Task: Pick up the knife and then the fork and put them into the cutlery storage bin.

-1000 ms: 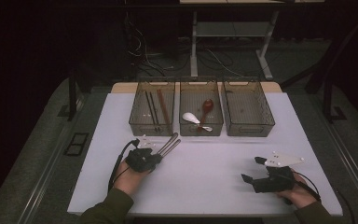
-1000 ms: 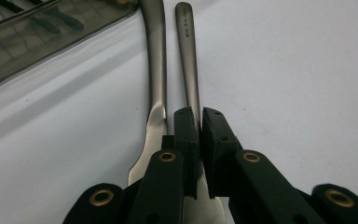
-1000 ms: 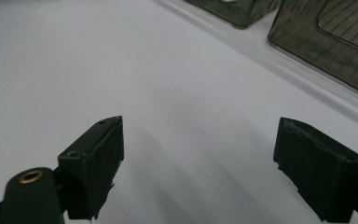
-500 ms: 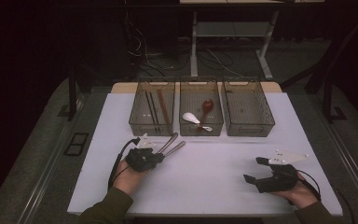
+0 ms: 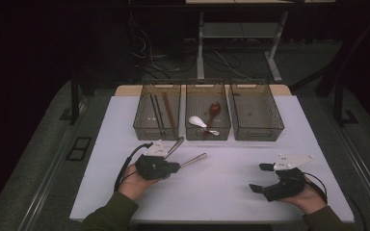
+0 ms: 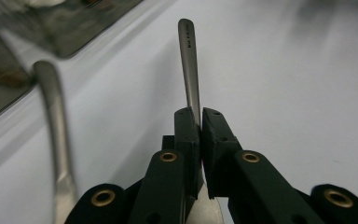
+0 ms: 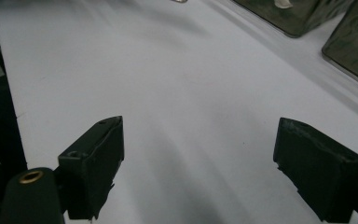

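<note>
My left gripper sits at the front left of the white table top, shut on a metal utensil whose handle sticks out to the right. In the left gripper view the jaws pinch that utensil's handle. A second metal utensil lies just beyond the gripper, angled toward the bins, and its handle appears blurred on the left. My right gripper rests at the front right, open, with nothing between its jaws.
Three clear bins stand in a row at the back. The left bin holds chopsticks. The middle bin holds a white spoon and a red spoon. The right bin holds nothing.
The left gripper has swung its held utensil clockwise, so the handle now points right, away from the second utensil. The right gripper has drifted slightly toward the person.
</note>
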Demonstrator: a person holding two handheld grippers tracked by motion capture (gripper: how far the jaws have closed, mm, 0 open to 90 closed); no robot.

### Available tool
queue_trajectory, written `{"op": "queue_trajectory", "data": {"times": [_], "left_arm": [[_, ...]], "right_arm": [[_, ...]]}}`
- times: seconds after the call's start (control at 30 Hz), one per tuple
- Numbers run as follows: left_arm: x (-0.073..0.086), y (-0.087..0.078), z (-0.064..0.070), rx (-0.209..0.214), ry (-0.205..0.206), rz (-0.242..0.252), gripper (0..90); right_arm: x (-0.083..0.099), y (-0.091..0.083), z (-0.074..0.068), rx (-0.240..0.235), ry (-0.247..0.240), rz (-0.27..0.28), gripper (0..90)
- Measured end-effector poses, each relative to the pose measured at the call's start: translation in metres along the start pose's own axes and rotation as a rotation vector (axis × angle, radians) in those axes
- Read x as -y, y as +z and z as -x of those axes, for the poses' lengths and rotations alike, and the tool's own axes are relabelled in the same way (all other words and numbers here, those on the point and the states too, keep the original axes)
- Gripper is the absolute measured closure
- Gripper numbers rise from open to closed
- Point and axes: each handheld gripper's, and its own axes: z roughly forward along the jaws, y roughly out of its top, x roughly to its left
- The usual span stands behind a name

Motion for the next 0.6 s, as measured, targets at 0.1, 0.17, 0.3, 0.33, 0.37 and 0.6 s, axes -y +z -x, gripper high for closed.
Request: {"op": "queue_trajectory", "data": {"times": [0.1,0.17,0.3,0.33,0.37,0.6], "left_arm": [[-0.005,0.004,0.004,0.041,0.031,-0.007,84.6],[-0.009,0.007,0.007,0.069,0.051,-0.012,84.6],[-0.017,0.014,0.011,0.108,0.091,-0.029,84.7],[-0.019,0.016,0.012,0.116,0.103,-0.034,84.7],[-0.021,0.017,0.013,0.125,0.112,-0.04,84.6],[-0.035,0.029,0.019,0.195,0.179,-0.065,84.6]], "right_arm": [[-0.005,0.0,0.002,-0.011,-0.011,-0.006,16.3],[-0.009,0.001,0.005,-0.021,-0.015,-0.008,16.4],[-0.016,0.005,0.009,-0.049,-0.022,-0.017,16.4],[-0.017,0.006,0.009,-0.055,-0.025,-0.02,16.4],[-0.019,0.007,0.009,-0.06,-0.03,-0.027,16.4],[-0.033,0.016,0.009,-0.103,-0.064,-0.029,16.4]]}}
